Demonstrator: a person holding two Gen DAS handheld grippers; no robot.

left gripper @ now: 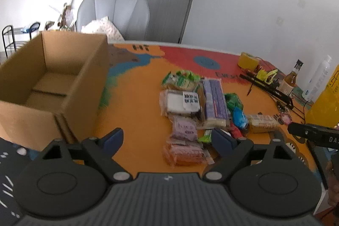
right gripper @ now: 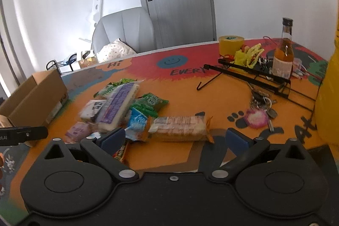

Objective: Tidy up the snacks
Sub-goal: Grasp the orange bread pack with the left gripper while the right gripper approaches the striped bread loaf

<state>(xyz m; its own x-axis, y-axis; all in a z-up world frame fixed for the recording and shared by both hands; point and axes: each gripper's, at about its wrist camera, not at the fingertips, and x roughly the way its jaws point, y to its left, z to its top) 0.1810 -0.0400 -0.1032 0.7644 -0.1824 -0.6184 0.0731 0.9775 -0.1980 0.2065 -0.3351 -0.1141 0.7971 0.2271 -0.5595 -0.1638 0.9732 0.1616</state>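
Both my hand-held grippers gape empty: left hand-held gripper (left gripper: pixel 167 138), right hand-held gripper (right gripper: pixel 174 138). The snacks (left gripper: pixel 190 103) lie heaped on the worktop (left gripper: pixel 137 99), the cardboard box (left gripper: pixel 53 69) at nine o'clock. I'd straddle one packet squarely before closing.

Left black two-finger gripper (left gripper: pixel 167 138) tilted downward, blue-padded fingers (left gripper: pixel 113 138) spread wide, nothing between them. Right black two-finger gripper (right gripper: pixel 174 139) likewise angled down, blue-padded fingers (right gripper: pixel 237 139) parted, gripping nothing.
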